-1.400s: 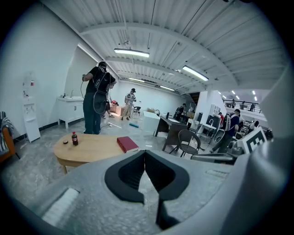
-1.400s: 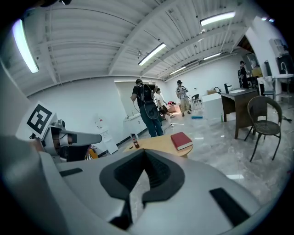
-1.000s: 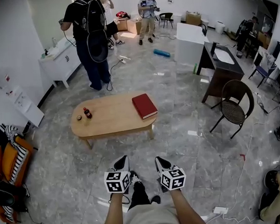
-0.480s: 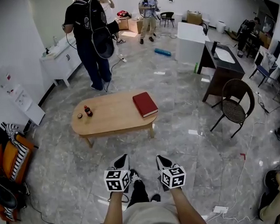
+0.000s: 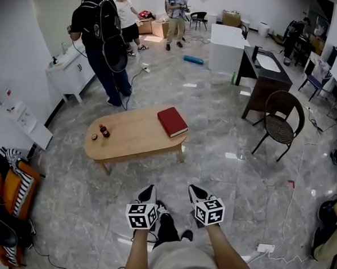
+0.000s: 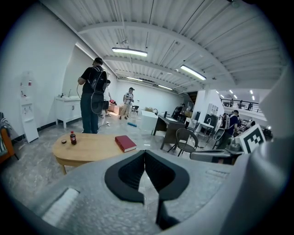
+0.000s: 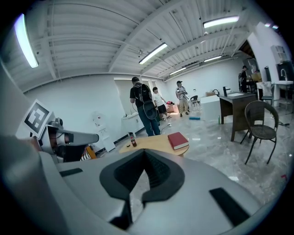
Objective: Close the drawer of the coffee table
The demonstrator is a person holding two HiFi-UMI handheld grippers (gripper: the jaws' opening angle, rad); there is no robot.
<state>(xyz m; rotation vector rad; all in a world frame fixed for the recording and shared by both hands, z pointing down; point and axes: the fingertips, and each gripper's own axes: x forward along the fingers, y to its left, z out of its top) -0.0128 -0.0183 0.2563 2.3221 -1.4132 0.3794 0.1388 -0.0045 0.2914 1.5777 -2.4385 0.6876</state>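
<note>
Twice noted clenched on nothing: left gripper (image 5: pixel 147 191), right gripper (image 5: pixel 194 190), side by side, near, well apart from bench (image 5: pixel 136 143) | placed bench ahead, long axis left to right | could not make out drawer or its facing | judged risks: off-centre shove jamming drawer; hard shove toppling bottle (image 5: pixel 104 131) at left end.

The left gripper (image 5: pixel 149 189) and the right gripper (image 5: pixel 192 187) look alike: each has a pale grey moulded shell that narrows to a point at the front, and ribbed black pads (image 6: pixel 127 174) line the inner faces of the jaws. Behind its jaws each carries a cube (image 5: pixel 141 216) printed with black-and-white square markers. Bare forearms (image 5: pixel 136 258) run back from the cubes, with a light beige garment (image 5: pixel 179 264) between them and a dark trouser leg (image 5: pixel 166 232) just ahead of it.
</note>
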